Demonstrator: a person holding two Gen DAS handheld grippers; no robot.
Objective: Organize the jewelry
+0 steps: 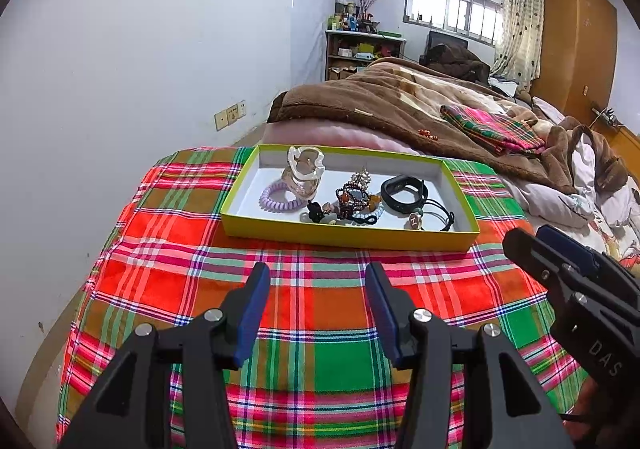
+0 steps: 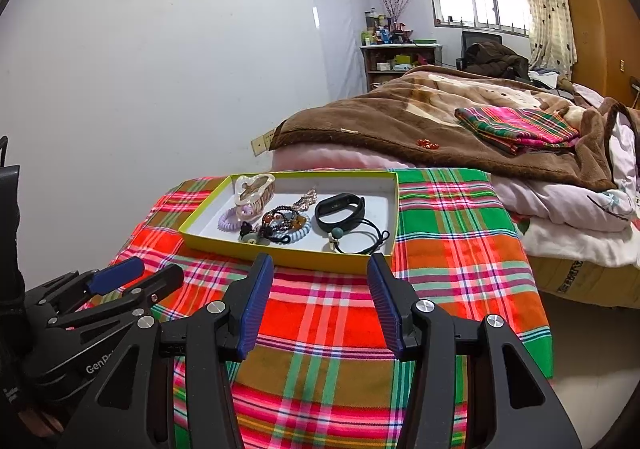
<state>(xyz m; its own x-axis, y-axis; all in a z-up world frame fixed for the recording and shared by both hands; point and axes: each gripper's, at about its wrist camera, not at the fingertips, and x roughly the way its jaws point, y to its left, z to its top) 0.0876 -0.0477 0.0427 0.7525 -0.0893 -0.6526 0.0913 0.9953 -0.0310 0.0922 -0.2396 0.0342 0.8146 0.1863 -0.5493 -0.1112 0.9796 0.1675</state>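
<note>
A shallow yellow-green box (image 1: 344, 239) (image 2: 280, 255) sits on a plaid cloth. It holds a pale hair claw (image 1: 305, 169) (image 2: 256, 185), a purple coil hair tie (image 1: 276, 197) (image 2: 229, 220), a beaded bracelet pile (image 1: 354, 197) (image 2: 285, 218), a black wristband (image 1: 404, 189) (image 2: 340, 209) and black cord ties (image 1: 434, 217) (image 2: 360, 239). My left gripper (image 1: 318, 275) hovers open over the cloth, short of the box, nothing between its blue pads. My right gripper (image 2: 320, 267) is open too, empty, its tips near the box's front edge.
The plaid cloth (image 1: 320, 309) (image 2: 332, 321) covers a small raised surface beside a white wall on the left. A bed with a brown blanket (image 1: 380, 105) (image 2: 400, 121) and a folded plaid cloth (image 2: 516, 129) lies behind. Small red beads (image 2: 428, 144) rest on the blanket.
</note>
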